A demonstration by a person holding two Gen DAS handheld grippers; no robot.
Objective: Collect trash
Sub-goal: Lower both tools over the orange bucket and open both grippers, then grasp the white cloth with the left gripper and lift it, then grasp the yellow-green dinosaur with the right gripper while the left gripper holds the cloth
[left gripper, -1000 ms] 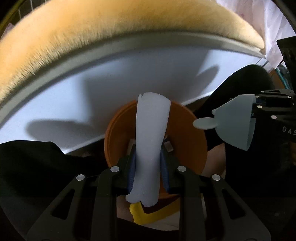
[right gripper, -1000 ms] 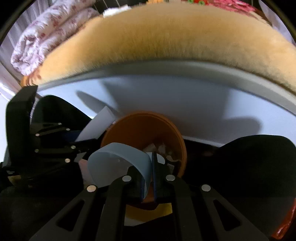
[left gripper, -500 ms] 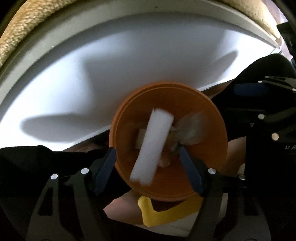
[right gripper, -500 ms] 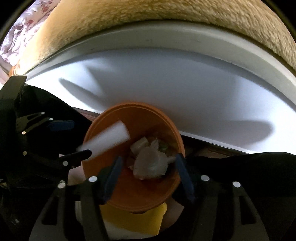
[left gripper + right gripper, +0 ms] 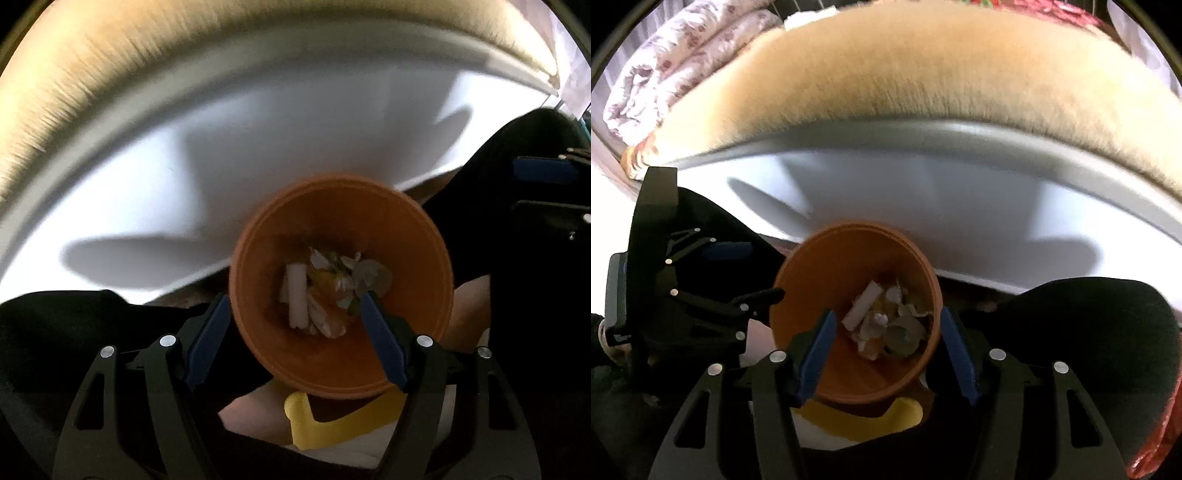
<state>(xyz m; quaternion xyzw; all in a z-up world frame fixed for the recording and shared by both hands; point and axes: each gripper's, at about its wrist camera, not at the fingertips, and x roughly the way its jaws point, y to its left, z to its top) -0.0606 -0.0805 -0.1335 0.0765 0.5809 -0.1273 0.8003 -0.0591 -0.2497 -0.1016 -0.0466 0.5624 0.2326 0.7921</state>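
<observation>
An orange bin [image 5: 413, 258] stands below a white table edge and holds crumpled paper scraps, a white foam strip [image 5: 297, 295] and a grey disc [image 5: 373, 277]. My left gripper [image 5: 295, 314] hangs open and empty above the bin. In the right wrist view the same bin [image 5: 827, 273] shows the white strip [image 5: 862, 304] and the scraps [image 5: 897, 328] inside. My right gripper [image 5: 886, 332] is open and empty above it. The left gripper [image 5: 701, 295] shows there at the left.
A white table top [image 5: 221, 166] runs behind the bin, with a tan fuzzy blanket [image 5: 886, 74] beyond it. A folded floral quilt [image 5: 665, 74] lies at the far left. A yellow object [image 5: 332, 417] sits under the bin. Dark cloth [image 5: 1089, 332] flanks the bin.
Both grippers opened and dropped their pieces. The white strip fell from the left gripper and the grey disc from the right, and both now lie in the bin.
</observation>
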